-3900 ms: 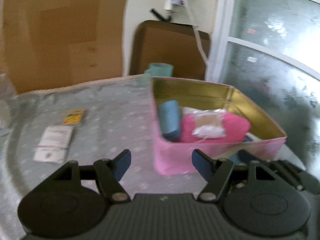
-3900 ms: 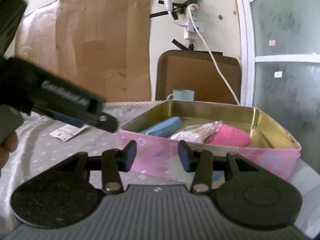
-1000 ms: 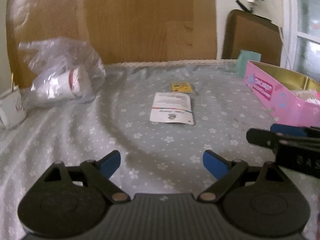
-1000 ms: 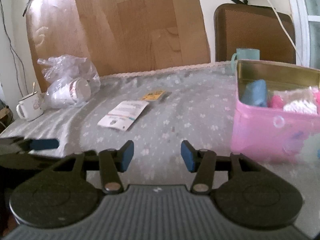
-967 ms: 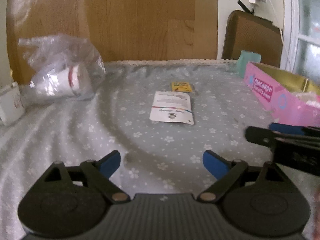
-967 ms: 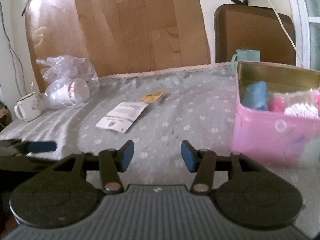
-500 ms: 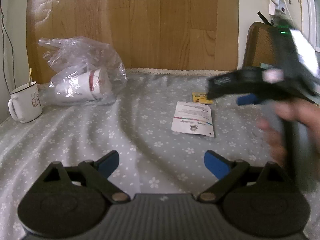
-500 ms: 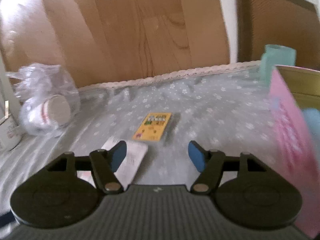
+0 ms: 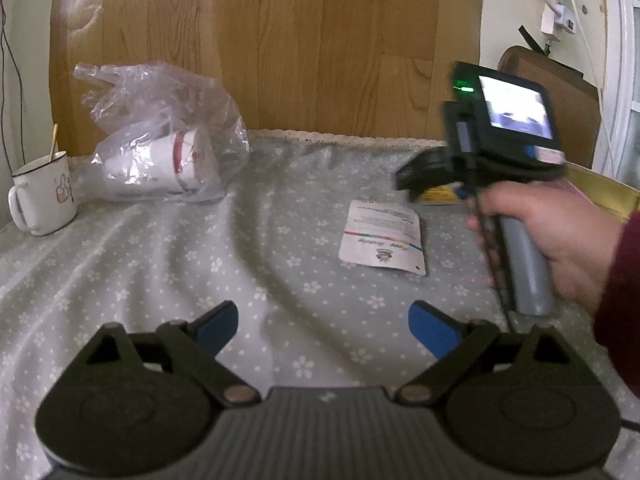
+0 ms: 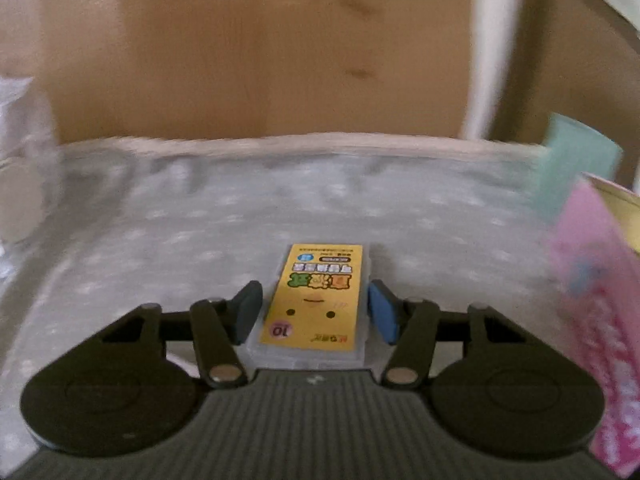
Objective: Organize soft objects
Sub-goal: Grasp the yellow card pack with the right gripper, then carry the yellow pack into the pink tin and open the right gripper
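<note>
The yellow packet (image 10: 314, 300) is lying flat on the grey flowered tablecloth (image 10: 240, 208), right in between the right gripper (image 10: 313, 316) fingers. Its long axis runs straight away from the right wrist camera, along the fingers. The print is upside down from that side: a little smiley face, a pink circle with "10" near the close end, and big orange and green characters further up that I can't read. It sits inside a clear sleeve or case.

The right gripper jaws are spread, one blue pad on each long side of the packet, very close, but I can't tell if they actually touch it. Whole view is blurry.

To the right there's the pink tin (image 10: 596, 320) with a gold inside, lettering too smeared to read, and a mint green cup (image 10: 576, 160) behind it.

From the left wrist view, the left gripper (image 9: 323, 322) hangs above the cloth with its jaws wide apart, holding nothing. A white sachet (image 9: 382, 238) with a rainbow stripe and tiny unreadable text lies just near the packet. Further left are a clear plastic bag (image 9: 160, 136) with a white cup in it and a white enamel mug (image 9: 42, 196).
</note>
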`<state>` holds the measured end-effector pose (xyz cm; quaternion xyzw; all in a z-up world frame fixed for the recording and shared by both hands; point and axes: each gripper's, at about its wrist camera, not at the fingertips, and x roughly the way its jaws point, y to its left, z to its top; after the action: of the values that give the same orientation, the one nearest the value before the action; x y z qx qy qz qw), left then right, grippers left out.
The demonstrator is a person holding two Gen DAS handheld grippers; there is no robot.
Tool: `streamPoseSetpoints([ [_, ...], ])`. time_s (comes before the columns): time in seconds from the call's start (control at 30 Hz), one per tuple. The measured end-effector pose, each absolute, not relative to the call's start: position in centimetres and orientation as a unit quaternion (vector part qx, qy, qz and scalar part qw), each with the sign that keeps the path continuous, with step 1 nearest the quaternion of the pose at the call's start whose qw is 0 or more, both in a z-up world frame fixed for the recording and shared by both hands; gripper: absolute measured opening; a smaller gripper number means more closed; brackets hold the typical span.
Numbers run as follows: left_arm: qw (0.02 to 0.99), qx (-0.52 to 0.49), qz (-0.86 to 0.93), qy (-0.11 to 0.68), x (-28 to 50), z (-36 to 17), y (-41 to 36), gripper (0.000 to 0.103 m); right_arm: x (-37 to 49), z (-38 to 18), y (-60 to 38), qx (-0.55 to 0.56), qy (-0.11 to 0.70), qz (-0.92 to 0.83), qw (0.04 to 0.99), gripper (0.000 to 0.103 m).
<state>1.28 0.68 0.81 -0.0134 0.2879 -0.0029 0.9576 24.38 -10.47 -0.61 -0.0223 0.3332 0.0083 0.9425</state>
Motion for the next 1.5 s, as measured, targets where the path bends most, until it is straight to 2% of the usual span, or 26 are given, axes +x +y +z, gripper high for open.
streamPoseSetpoints([
  [0.13,0.956,-0.023,-0.004,0.291,1.5,0.8,1.0,0.096,20.8,-0.2,-11.6,-0.044,0.33,0.037,0.942,0.061],
  [0.4,0.958,-0.042,-0.021,0.285,1.0,0.9,1.3,0.096,8.4,1.1,-12.8,-0.048,0.341,0.167,0.924,0.061],
  [0.67,0.948,-0.017,-0.119,0.294,-0.2,1.0,-1.2,0.082,-6.5,0.8,-17.8,-0.074,0.293,0.178,0.937,0.062],
  [0.7,0.941,-0.026,-0.139,0.307,-0.4,1.0,-1.8,0.08,-7.7,0.5,-18.4,-0.073,0.285,0.167,0.941,0.064],
  [0.73,0.935,-0.037,-0.153,0.317,-0.7,1.1,-2.4,0.079,-8.3,0.3,-18.8,-0.065,0.277,0.156,0.946,0.074],
  [0.77,0.928,-0.05,-0.169,0.328,-1.1,1.1,-3.0,0.078,-9.0,0.2,-19.4,-0.055,0.273,0.146,0.949,0.078],
  [0.83,0.906,-0.074,-0.213,0.359,-1.9,1.1,-4.7,0.07,-9.7,0.0,-20.2,-0.035,0.268,0.14,0.953,0.081],
  [0.9,0.885,-0.079,-0.241,0.389,-2.5,1.1,-6.4,0.068,-9.6,-0.2,-20.5,-0.025,0.268,0.145,0.952,0.081],
  [1.0,0.869,-0.072,-0.263,0.413,-3.5,1.1,-8.7,0.068,-9.6,-0.5,-20.4,-0.032,0.261,0.15,0.953,0.079],
  [1.03,0.864,-0.069,-0.272,0.418,-3.8,1.0,-9.5,0.063,-10.1,-0.6,-20.7,-0.036,0.256,0.153,0.954,0.069],
  [1.07,0.862,-0.063,-0.278,0.42,-4.1,0.9,-10.3,0.063,-10.4,-0.7,-20.7,-0.036,0.247,0.162,0.955,0.061],
  [1.17,0.869,-0.019,-0.282,0.406,-5.0,0.6,-12.6,0.054,-11.0,-0.8,-21.2,-0.028,0.236,0.169,0.956,0.061],
  [1.33,0.871,-0.025,-0.303,0.386,-4.5,2.7,-14.4,0.052,-11.7,0.3,-23.3,-0.001,0.193,0.147,0.97,0.061],
  [1.5,0.89,0.022,-0.336,0.309,-4.3,7.3,-18.8,0.052,-11.6,3.5,-26.0,-0.012,0.107,0.101,0.989,0.061],
])
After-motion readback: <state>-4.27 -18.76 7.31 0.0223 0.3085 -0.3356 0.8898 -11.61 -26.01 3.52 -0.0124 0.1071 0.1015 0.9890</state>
